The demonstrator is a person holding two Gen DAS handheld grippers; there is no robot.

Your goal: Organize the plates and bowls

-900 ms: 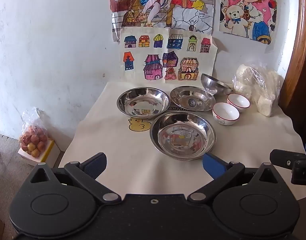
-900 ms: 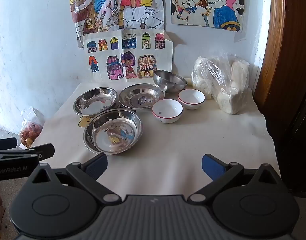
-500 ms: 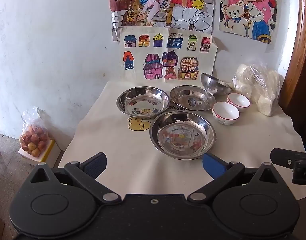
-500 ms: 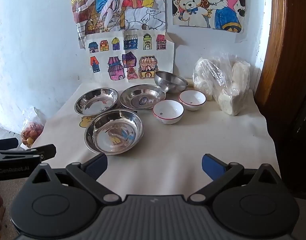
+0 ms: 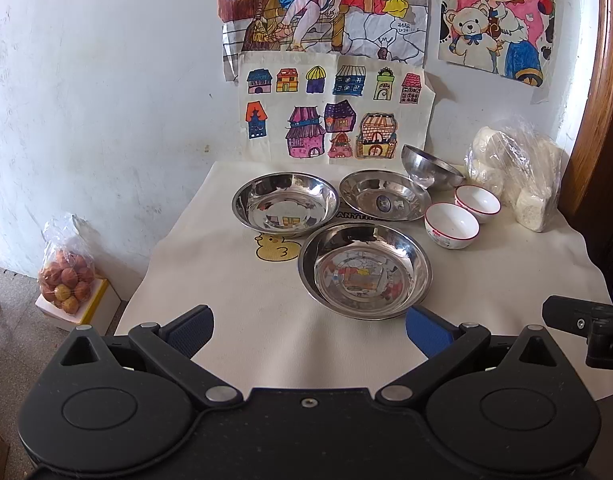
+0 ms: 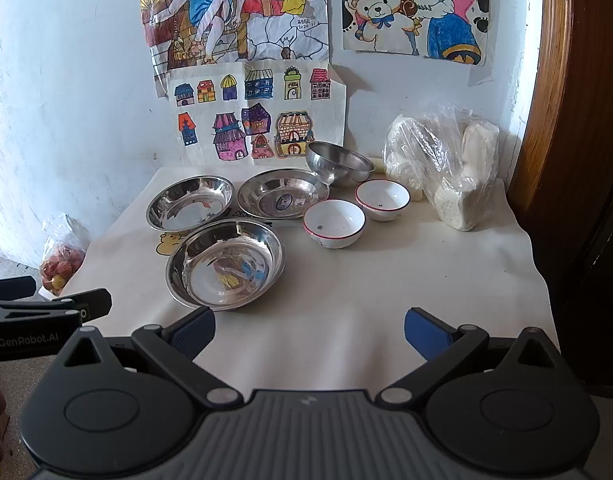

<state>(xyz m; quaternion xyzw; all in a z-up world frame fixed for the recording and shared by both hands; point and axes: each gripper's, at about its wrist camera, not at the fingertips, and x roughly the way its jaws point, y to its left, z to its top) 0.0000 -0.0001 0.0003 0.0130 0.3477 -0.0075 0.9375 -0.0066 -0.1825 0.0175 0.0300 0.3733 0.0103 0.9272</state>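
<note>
Three steel plates sit on the cloth-covered table: a near one (image 5: 364,274) (image 6: 225,264), a far left one (image 5: 285,204) (image 6: 190,207) and a far middle one (image 5: 385,201) (image 6: 283,198). A small steel bowl (image 5: 430,168) (image 6: 338,163) leans at the back. Two white bowls with red rims (image 5: 451,225) (image 5: 477,203) (image 6: 334,223) (image 6: 382,200) stand to the right. My left gripper (image 5: 308,330) is open and empty over the table's front edge. My right gripper (image 6: 309,332) is open and empty, short of the near plate.
A clear plastic bag of white lumps (image 5: 518,176) (image 6: 446,164) lies at the back right by a wooden door frame (image 6: 554,92). Drawings hang on the wall behind. A bag of round brown things (image 5: 66,276) sits on a box on the floor at the left.
Both grippers have drifted slightly forward towards the dishes. Nothing on the table has moved.
</note>
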